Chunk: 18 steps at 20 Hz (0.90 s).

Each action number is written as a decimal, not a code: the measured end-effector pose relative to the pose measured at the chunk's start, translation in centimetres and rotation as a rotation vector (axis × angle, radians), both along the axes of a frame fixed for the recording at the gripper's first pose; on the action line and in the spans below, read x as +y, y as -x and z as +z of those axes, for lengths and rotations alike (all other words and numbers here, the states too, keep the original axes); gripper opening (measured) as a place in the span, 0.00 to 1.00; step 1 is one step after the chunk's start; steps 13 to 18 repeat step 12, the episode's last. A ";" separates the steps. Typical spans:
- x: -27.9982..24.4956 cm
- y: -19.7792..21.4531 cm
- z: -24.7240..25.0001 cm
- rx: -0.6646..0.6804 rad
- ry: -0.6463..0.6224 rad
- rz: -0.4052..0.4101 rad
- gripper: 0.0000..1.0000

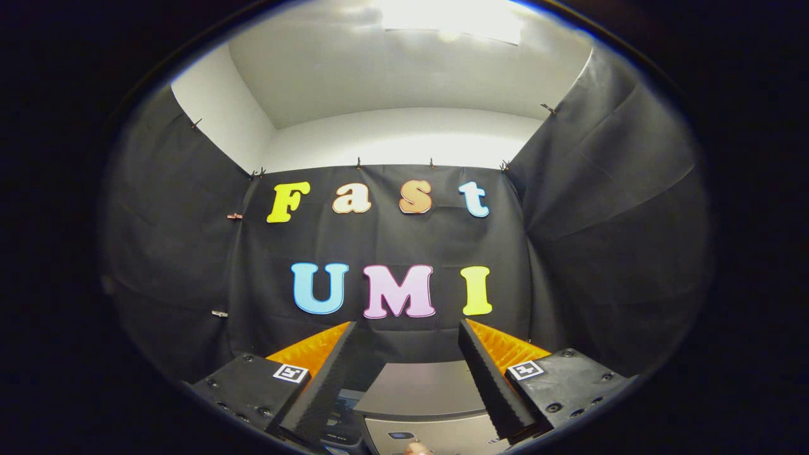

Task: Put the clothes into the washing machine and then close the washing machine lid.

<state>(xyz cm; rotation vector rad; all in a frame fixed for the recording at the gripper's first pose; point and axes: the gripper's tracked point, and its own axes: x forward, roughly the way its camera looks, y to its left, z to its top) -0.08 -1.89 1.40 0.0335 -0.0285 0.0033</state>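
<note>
Gripper: the gripper point(407, 332) is held level, facing the far cloth wall point(385, 246); its fingers point(328, 373) are spread wide, with nothing between them.
Washing machine: a grey washing machine point(420, 392) sits low and near, between the fingers and a little below them; its flat top runs away toward the wall.
Lid: whether the flat grey panel is a raised or closed lid is not clear from here.
Controls: a dark panel point(341, 420) lies at the machine's near left, partly behind the left finger.
Clothes: none can be picked out; a small pale object at the very near edge is too cut off to name.
Handling, as a guess: clothes are soft, light and limp, so pinch a bunched fold near the middle and expect the ends to trail.
Lid, as a guess: stiff and hinged; push at its free edge.
Long axis: the machine's top seems to run near to far.
</note>
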 end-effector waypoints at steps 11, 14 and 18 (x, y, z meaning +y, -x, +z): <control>0.4 -0.3 0.1 0.008 0.015 0.008 0.99; 0.2 -0.4 0.1 0.012 0.014 0.008 0.98; 0.2 -0.4 0.1 0.012 0.014 0.008 0.98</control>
